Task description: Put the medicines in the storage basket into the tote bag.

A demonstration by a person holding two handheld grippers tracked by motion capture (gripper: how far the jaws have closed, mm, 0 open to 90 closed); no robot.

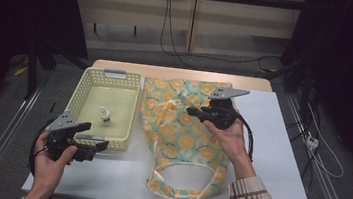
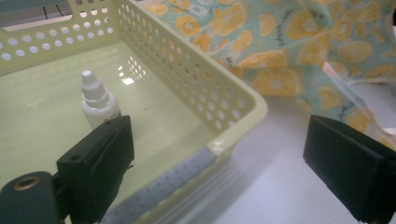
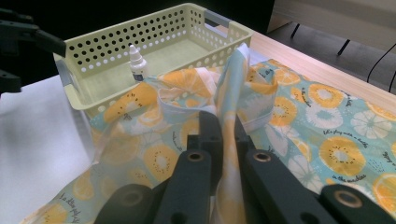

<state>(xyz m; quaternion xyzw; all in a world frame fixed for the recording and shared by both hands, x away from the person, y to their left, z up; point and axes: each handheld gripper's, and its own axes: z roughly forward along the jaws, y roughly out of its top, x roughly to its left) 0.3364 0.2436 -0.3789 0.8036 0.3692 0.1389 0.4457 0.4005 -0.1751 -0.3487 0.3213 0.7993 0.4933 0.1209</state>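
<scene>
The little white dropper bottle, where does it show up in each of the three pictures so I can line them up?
High view: the dropper bottle stands upright in the yellow basket, left of centre.
Left gripper view: the bottle is at the left, inside the basket, just above the near jaw.
Right gripper view: the bottle is at upper left, inside the basket.
Shared landmark: the orange-print fabric bag beside the basket.

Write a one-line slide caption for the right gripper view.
Right gripper shut on a fold of orange-print fabric, with a white dropper bottle upright in the yellow basket behind.
</scene>
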